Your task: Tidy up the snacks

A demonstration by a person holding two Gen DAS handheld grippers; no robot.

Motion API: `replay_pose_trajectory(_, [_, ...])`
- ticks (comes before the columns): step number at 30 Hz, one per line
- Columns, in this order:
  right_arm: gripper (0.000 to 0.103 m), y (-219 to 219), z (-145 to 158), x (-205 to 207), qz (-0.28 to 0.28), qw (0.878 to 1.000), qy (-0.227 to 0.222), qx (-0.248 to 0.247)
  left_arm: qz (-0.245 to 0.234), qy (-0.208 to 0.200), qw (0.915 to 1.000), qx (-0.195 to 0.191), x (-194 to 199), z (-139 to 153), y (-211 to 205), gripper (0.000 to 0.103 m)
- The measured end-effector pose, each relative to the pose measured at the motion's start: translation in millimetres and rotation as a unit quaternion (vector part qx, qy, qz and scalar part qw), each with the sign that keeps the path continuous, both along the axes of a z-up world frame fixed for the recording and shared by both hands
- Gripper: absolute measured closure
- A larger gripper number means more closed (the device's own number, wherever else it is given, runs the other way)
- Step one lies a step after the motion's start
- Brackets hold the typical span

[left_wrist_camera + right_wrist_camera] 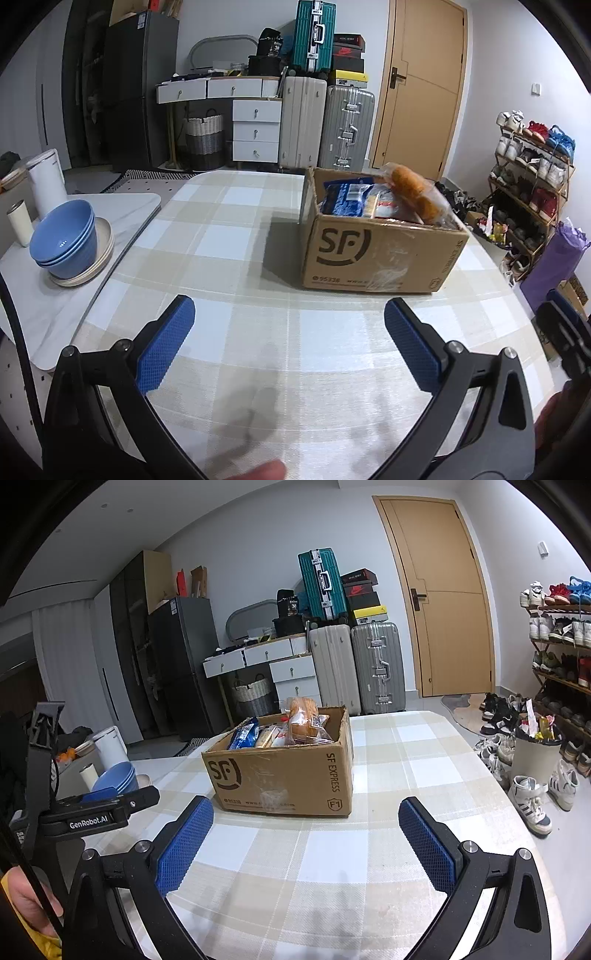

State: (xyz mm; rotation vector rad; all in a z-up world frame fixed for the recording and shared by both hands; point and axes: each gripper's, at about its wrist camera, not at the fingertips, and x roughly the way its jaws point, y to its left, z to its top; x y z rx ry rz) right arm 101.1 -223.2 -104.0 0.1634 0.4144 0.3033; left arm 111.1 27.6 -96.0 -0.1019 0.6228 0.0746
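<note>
Two tongs: both idle, nothing held.
tabletop (258, 229): checked cloth, bare apart from the box; no loose snacks showing on it in either view.
cardboard box (373, 251): SF-marked, flaps open, at about 1 o'clock in the left view and 12 o'clock in the right view; well apart from both tongs.
snacks: all in the box. Bread bag (413, 192) rides on top and sticks above the rim; blue packet (347, 199) beside it at the 9 o'clock side; other wrappers too small to name.
blue bowls (64, 240): stacked on a plate, 9 o'clock in the left view, on a separate white surface; off-task.
left tongs (290, 343): spread wide, empty, hovering over cloth.
right tongs (306, 834): spread wide, empty, aimed at the box front.
progress: judged either fully packed or not yet unpacked; cannot tell which way the sorting runs. If unpacking, everything is left; bread bag is the easiest first pick.
</note>
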Motion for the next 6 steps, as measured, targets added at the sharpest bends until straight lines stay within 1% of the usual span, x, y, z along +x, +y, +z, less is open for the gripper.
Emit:
replay_pose_trajectory(4, [0.001,1.0,-0.7,-0.6,0.0,1.0,0.004,-0.002,-0.004,0.003,1.0,0.003,1.9,-3.2,2.7,0.0])
replay_pose_trajectory(6, [0.001,0.7,-0.7,-1.2,0.001,1.0,0.006,-0.003,0.008,-0.018,0.9997,0.016,-2.6,-0.1,2.4,0.0])
